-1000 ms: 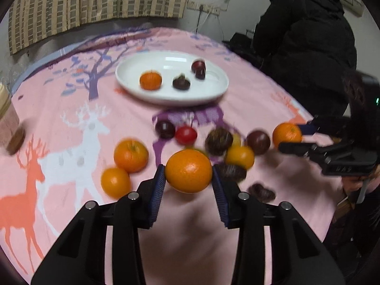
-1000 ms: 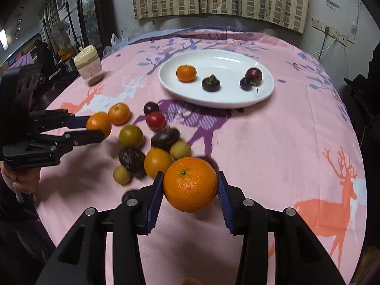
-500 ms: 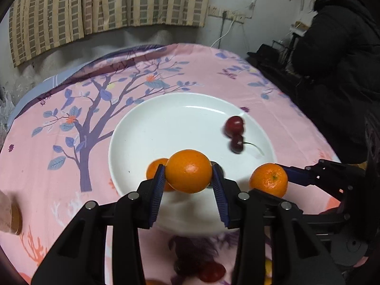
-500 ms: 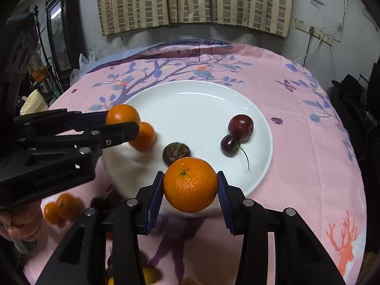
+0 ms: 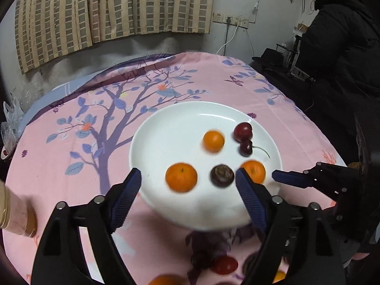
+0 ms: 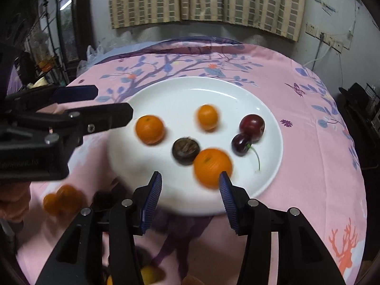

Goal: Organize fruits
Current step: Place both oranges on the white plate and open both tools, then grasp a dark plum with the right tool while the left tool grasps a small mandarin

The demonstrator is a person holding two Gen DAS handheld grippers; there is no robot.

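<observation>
Both grippers hover over the near edge of a white plate (image 5: 166, 123) that sits on a desk covered by a pink cloth (image 5: 71, 147) printed with a purple tree and deer. The left gripper (image 5: 187, 182) has its fingers spread wide and holds nothing; the right gripper (image 6: 190, 185) is likewise spread, with nothing between its blue pads.

On the plate lie 3 oranges, blurred as if rolling. In the left wrist view, one orange (image 5: 181, 177) sits near the front between the left fingers, a second orange (image 5: 254, 171) lies at the right just behind the right-hand pad, and a smaller third orange (image 5: 213, 141) rests farther back. A dark round fruit (image 5: 222, 175) lies between the 2 front oranges, close to the right one. 2 dark red cherries (image 5: 244, 137) touch each other at the plate's right side, one with a thin stem trailing toward the rim.

Off the plate, on the near side of the cloth, more fruit waits: a red tomato-like fruit (image 5: 224, 264) and orange pieces at the lower edge of the left view, and a blurred cluster of small oranges (image 6: 63, 199) at the left in the right wrist view. A jar (image 5: 14, 213) stands at the far left of the left view. A person in a dark coat (image 5: 339, 47) stands beyond the desk at the right, and striped curtains (image 6: 201, 0) hang on the far wall.
</observation>
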